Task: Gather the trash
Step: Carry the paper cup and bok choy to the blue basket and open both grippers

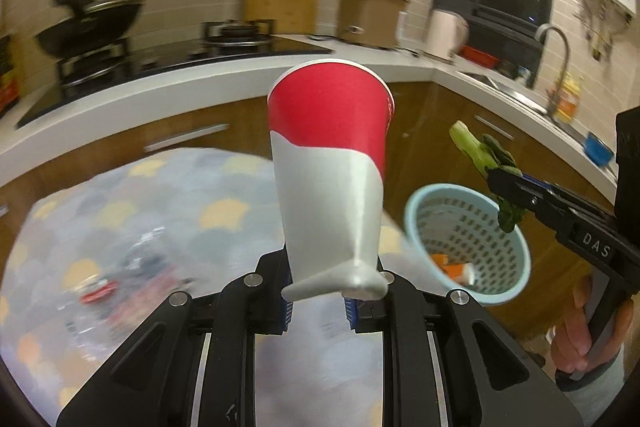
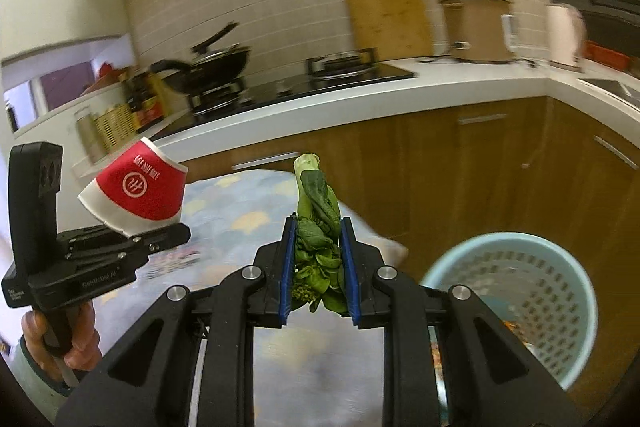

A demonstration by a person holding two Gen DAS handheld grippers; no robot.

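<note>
Transport step: both loads are lifted and carried toward the pale-blue perforated plastic waste basket [image 2: 516,307], which stands on the floor against the brown wooden cabinet front, past the corner of the table with the scallop-patterned cloth [image 1: 120,211].

Left gripper [image 1: 318,301] pinches the crushed base of a red-and-white paper cup [image 1: 332,167]; thin card, creased flat.

Right gripper [image 2: 318,267] is clamped on a limp green leafy vegetable stalk [image 2: 316,219]; soft, slippery.

Next, probably: bring each over the basket rim, then release. Basket already holds scraps.
</note>
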